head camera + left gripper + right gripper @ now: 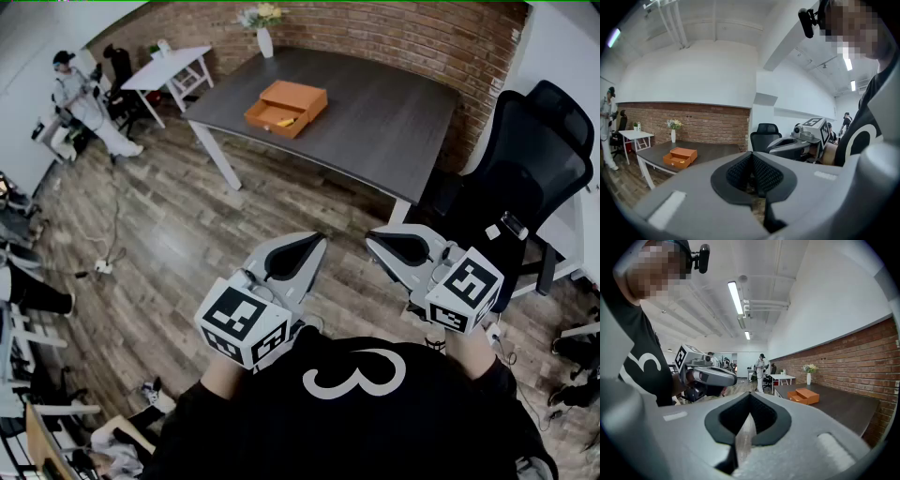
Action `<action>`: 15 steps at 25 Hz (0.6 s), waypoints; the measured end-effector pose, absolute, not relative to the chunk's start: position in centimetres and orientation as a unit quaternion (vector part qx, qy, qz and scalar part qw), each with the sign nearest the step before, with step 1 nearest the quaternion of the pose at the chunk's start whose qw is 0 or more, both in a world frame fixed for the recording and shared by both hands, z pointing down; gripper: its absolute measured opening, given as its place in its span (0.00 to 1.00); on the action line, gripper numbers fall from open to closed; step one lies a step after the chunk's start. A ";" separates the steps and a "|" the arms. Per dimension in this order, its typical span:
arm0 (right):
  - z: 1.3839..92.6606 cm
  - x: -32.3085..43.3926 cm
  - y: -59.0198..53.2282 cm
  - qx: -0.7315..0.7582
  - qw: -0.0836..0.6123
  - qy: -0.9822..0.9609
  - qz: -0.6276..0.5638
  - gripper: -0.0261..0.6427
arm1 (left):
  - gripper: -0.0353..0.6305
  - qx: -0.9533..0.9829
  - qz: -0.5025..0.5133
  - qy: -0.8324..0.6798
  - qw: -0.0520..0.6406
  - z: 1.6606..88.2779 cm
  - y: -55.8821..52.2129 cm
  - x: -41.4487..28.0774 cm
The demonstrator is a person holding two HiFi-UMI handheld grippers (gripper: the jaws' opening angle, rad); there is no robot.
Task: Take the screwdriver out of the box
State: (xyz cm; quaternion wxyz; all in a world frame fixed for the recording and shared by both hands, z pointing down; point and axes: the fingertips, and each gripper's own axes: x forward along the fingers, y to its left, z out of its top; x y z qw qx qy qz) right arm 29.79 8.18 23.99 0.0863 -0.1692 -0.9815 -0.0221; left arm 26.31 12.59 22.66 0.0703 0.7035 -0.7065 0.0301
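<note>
Box (298,96), yellow item (285,121) inside, plainest in head view.

Open floor (234,225) runs to the table (394,122) with the box (286,108); office chair (530,155) alongside.

I see a dark grey rectangular table with white legs (394,122) set against a red brick wall (403,28). A white vase of yellow flowers (265,39) stands at the table's far edge, by the wall. A black mesh office chair (530,155) sits just beside the table's right end. Off to the left I see a small white table (173,66), and near it a person in light clothing (86,105) stands on the brown wood-plank floor (206,234). A thin cable (117,211) runs across the boards to a small white plug block (103,267).
</note>
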 end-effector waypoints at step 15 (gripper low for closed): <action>26.8 24.0 7.3 -0.171 0.114 -0.978 0.021 0.04 | 0.07 0.707 0.030 -0.698 0.109 25.7 11.2 20.3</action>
